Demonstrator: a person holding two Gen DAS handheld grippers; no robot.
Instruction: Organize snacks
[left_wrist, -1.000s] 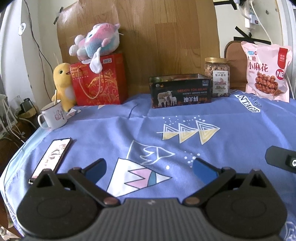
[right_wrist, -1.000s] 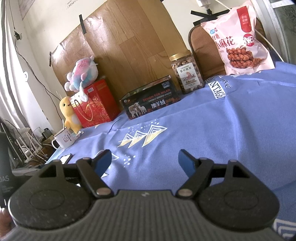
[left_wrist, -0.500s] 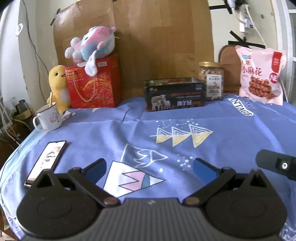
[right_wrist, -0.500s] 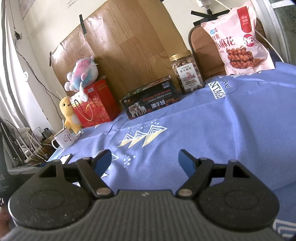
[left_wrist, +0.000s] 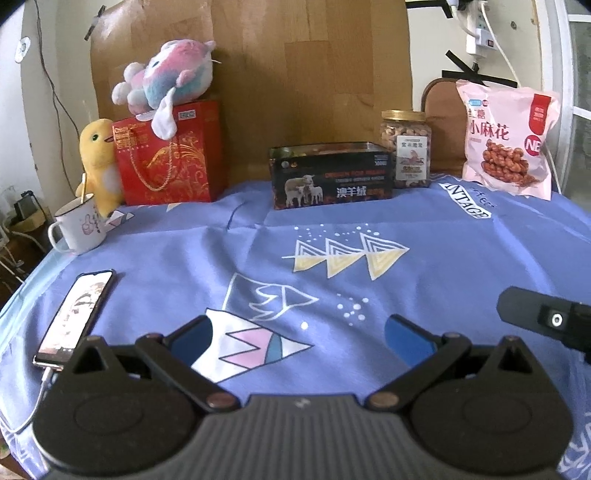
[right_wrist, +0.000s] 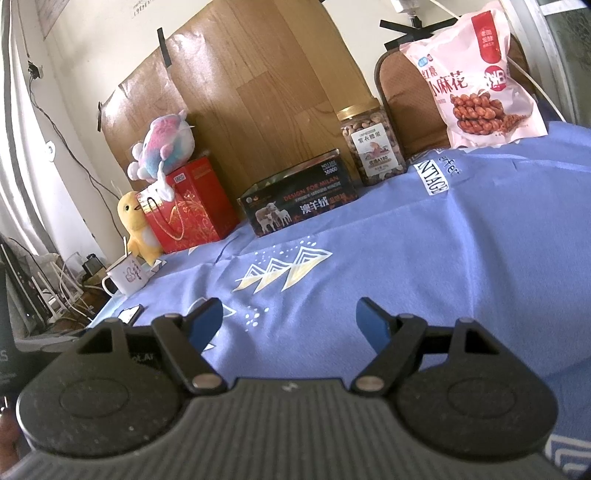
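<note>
A pink snack bag (left_wrist: 508, 138) (right_wrist: 476, 77) leans upright at the table's far right. A clear jar of nuts (left_wrist: 406, 149) (right_wrist: 371, 146) stands left of it. A black open tin box (left_wrist: 330, 175) (right_wrist: 301, 201) sits beside the jar at the back centre. My left gripper (left_wrist: 299, 332) is open and empty over the blue cloth, far from the snacks. My right gripper (right_wrist: 290, 321) is open and empty too; part of it shows at the right of the left wrist view (left_wrist: 546, 319).
A red gift bag (left_wrist: 170, 155) with a plush toy (left_wrist: 168, 77) on top stands at back left, with a yellow duck toy (left_wrist: 98, 162) and a white mug (left_wrist: 77, 225). A phone (left_wrist: 75, 314) lies near the left edge. A wooden board (left_wrist: 295, 74) backs the table.
The left gripper has drawn back and shifted slightly, so the scene sits a little further off. The right gripper has barely moved. Both stay open.
</note>
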